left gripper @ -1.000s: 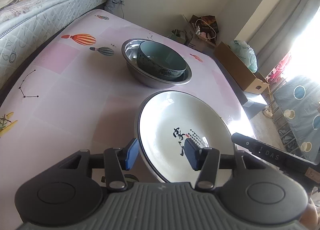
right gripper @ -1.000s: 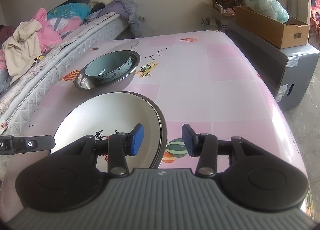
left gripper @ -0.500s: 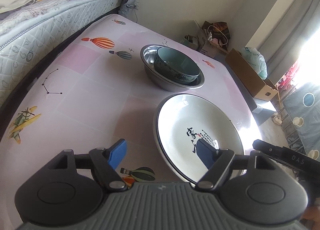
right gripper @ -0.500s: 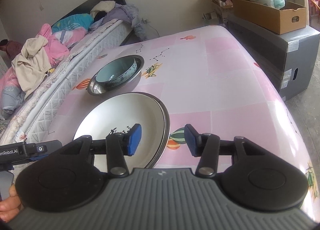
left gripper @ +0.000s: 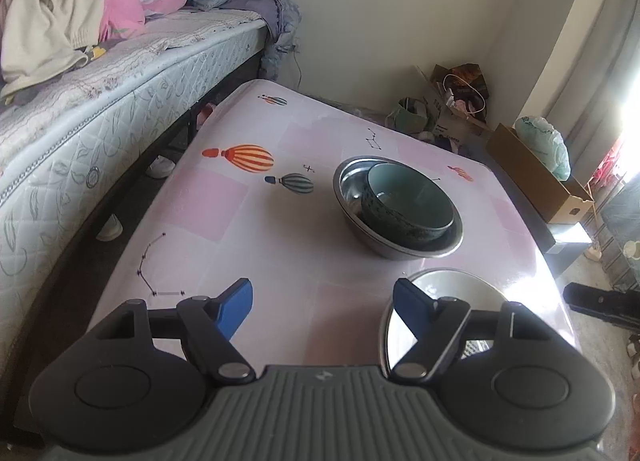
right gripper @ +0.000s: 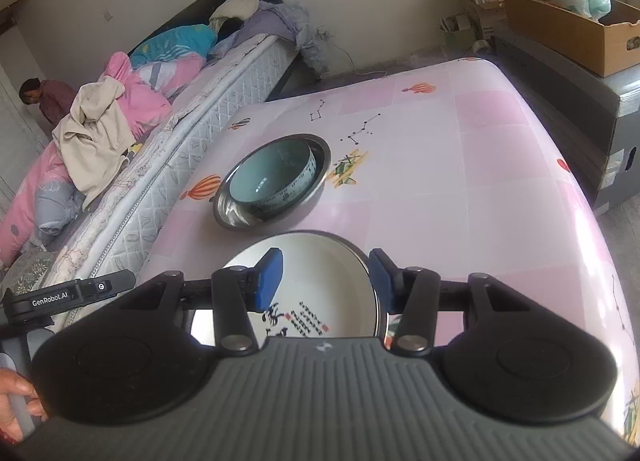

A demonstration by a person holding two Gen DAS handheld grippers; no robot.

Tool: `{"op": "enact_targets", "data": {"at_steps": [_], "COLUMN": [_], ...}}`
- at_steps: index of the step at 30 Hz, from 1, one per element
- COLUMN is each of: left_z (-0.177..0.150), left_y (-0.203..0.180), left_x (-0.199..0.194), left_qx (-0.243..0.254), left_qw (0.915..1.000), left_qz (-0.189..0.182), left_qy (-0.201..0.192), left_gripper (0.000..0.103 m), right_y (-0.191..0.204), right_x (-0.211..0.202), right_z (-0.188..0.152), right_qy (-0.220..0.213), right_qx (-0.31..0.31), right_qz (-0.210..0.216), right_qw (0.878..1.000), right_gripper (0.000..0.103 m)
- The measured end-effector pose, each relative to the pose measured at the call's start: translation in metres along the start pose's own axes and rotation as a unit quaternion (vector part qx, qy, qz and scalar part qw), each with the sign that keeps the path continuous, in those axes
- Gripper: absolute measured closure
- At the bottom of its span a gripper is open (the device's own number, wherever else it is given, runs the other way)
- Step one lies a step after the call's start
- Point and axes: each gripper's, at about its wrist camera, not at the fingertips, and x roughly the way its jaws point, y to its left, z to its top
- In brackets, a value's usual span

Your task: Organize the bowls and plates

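Note:
A white plate with black writing (right gripper: 320, 281) lies on the pink table near its front edge; it also shows in the left wrist view (left gripper: 460, 289). Behind it a teal bowl (right gripper: 276, 177) sits inside a steel basin (right gripper: 236, 217), also seen in the left wrist view as bowl (left gripper: 408, 201) and basin (left gripper: 352, 185). My left gripper (left gripper: 322, 301) is open and empty, above the table left of the plate. My right gripper (right gripper: 326, 275) is open above the plate, its jaws straddling the plate's right rim without touching it.
The pink table (right gripper: 500, 181) carries balloon prints. A bed with heaped clothes (left gripper: 80, 73) runs along its left side. A cardboard box (right gripper: 568, 33) on a grey cabinet stands at the right. Bags (left gripper: 460, 97) lie on the floor by the far wall.
My left gripper has opened wide and pulled back and left off the plate. My right gripper has moved left over the plate's right rim and stayed open. The plate lies still.

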Motion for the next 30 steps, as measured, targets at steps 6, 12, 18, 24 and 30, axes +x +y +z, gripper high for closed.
{"op": "enact_targets", "data": {"at_steps": [6, 12, 18, 24, 30], "left_z": [0.036, 0.062, 0.079, 0.086, 0.089], "left_y": [-0.001, -0.003, 0.0, -0.003, -0.003], "left_x": [0.04, 0.09, 0.129, 0.152, 0.169], "left_qx": [0.012, 0.0, -0.024, -0.024, -0.039], "left_qw": [0.9997, 0.9986, 0.9963, 0.995, 0.9931], "left_qz": [0.016, 0.007, -0.006, -0.009, -0.017], "left_qy": [0.015, 0.053, 0.082, 0.097, 0.11], "left_gripper": [0.035, 0.053, 0.067, 0.071, 0.082], "right_y": [0.001, -0.007, -0.016, -0.019, -0.014], "right_x": [0.043, 0.111, 0.168, 0.199, 0.21], "right_z": [0.053, 0.089, 0.101, 0.106, 0.111], "right_qy": [0.014, 0.052, 0.078, 0.089, 0.098], "right_qx": [-0.011, -0.002, 0.025, 0.033, 0.018], "right_qz": [-0.006, -0.008, -0.004, 0.01, 0.012], "right_qw": [1.0, 0.999, 0.997, 0.995, 0.995], "right_gripper": [0.056, 0.06, 0.071, 0.077, 0.083]}}
